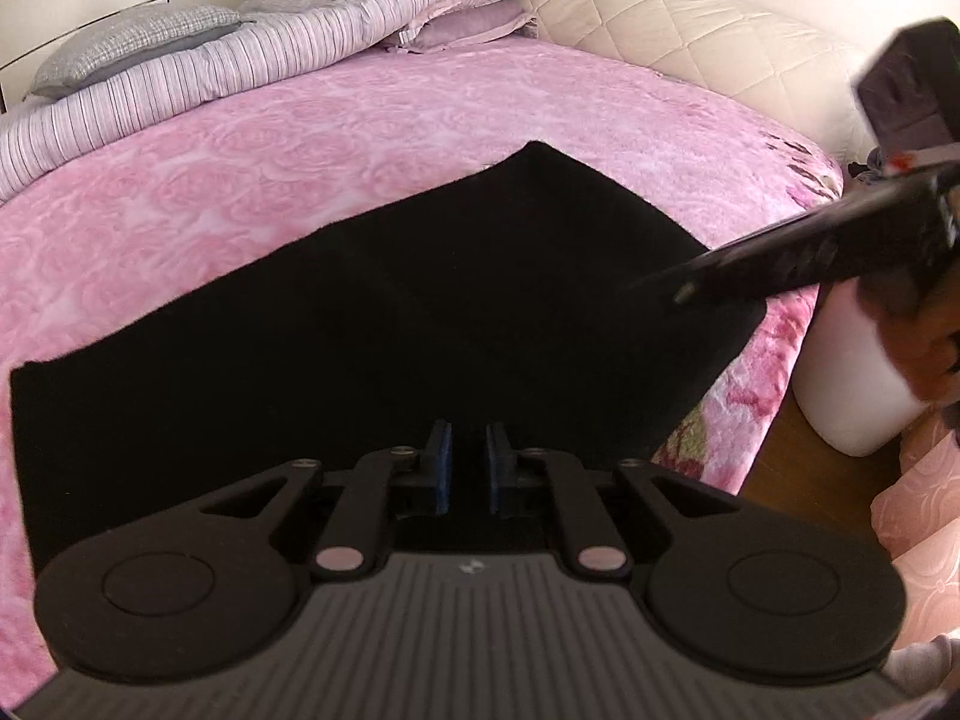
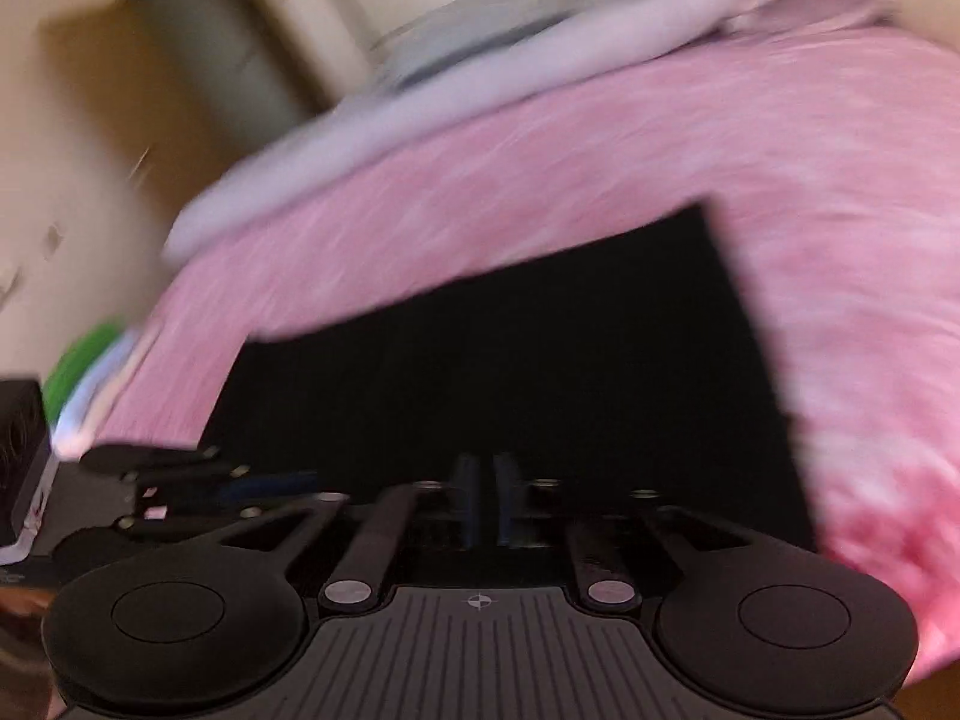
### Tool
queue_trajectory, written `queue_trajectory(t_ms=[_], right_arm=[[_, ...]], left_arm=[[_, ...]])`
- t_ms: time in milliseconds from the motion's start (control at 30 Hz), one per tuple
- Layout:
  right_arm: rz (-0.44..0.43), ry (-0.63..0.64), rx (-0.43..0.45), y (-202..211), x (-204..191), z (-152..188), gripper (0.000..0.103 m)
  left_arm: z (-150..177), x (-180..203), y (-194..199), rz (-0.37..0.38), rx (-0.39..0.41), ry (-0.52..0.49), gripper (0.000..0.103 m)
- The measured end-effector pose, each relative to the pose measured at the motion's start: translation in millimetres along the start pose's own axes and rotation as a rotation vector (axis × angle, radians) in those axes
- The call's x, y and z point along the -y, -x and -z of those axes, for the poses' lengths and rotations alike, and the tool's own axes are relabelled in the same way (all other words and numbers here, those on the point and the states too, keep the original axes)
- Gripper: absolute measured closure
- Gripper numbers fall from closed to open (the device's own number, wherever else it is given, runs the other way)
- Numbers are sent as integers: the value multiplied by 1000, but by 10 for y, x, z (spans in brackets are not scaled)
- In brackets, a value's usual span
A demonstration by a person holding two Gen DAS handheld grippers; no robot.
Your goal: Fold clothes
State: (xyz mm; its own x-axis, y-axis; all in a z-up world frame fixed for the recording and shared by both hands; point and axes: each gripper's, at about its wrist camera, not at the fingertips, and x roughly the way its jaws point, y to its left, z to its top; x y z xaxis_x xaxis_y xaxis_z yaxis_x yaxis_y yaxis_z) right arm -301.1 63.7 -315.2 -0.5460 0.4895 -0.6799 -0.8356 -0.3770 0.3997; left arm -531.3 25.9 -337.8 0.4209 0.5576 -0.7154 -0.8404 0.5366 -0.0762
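Observation:
A black garment [image 1: 420,312] lies spread flat on the pink bedspread [image 1: 240,192], folded to a broad shape with straight edges. My left gripper [image 1: 469,456] hovers over its near edge with the blue pads a narrow gap apart. Everything between them is black, so cloth there cannot be made out. My right gripper [image 1: 684,294] reaches in from the right over the garment's right edge, held by a hand [image 1: 924,354]. The blurred right wrist view shows the same garment [image 2: 540,372], the right gripper [image 2: 486,498] with pads close together, and the left gripper [image 2: 300,483] low on the left.
Striped bedding and pillows [image 1: 240,60] are stacked at the bed's far side, against a cream quilted headboard [image 1: 690,42]. A white rounded object [image 1: 852,372] stands on the wooden floor [image 1: 798,468] beside the bed. Green and white items [image 2: 84,360] lie at the bed's left edge.

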Motion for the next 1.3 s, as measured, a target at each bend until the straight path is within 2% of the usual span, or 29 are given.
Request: queue_trajectory(t_ms=[100, 167, 267, 300, 367, 467, 533, 600, 700, 800, 900, 967, 1033, 1300], right_arm=[[33, 109, -103, -357, -176, 51, 102], [54, 136, -84, -335, -244, 90, 102], [40, 107, 7, -198, -241, 56, 102], [51, 91, 17, -196, -213, 50, 102], [78, 61, -24, -293, -121, 93, 102], [-2, -135, 22, -168, 154, 183, 100], [-24, -249, 66, 15, 260, 213, 92], [-26, -321, 108, 247, 382, 342, 73], [-39, -424, 119, 518, 554, 582, 70], [-24, -531, 95, 602, 664, 763, 66], [-59, -697, 144, 589, 854, 897, 57], [-102, -841, 211, 586, 996, 975, 51], [-131, -924, 246, 546, 1076, 1001, 46], [-75, -1004, 284, 403, 1053, 902, 45]], left_arm=[[-105, -117, -89, -1, -2, 23, 96], [-206, -171, -102, -7, 3, 6, 96], [-224, -231, -174, 10, -21, 3, 96], [-198, -235, -211, 8, -31, 4, 96], [-140, -248, -187, -4, -10, 45, 95], [-76, -233, -36, -27, 23, 115, 96], [-26, -169, 140, -13, 58, 152, 96], [17, -89, 231, 9, 69, 165, 96], [96, 38, 212, 22, 45, 151, 96], [205, 101, 37, -5, -10, 136, 96], [205, 133, 23, -24, -20, 139, 97], [157, 147, 110, -19, 18, 130, 97], [125, 125, 155, -14, 44, 139, 96], [134, 41, -125, -27, 10, 154, 96]])
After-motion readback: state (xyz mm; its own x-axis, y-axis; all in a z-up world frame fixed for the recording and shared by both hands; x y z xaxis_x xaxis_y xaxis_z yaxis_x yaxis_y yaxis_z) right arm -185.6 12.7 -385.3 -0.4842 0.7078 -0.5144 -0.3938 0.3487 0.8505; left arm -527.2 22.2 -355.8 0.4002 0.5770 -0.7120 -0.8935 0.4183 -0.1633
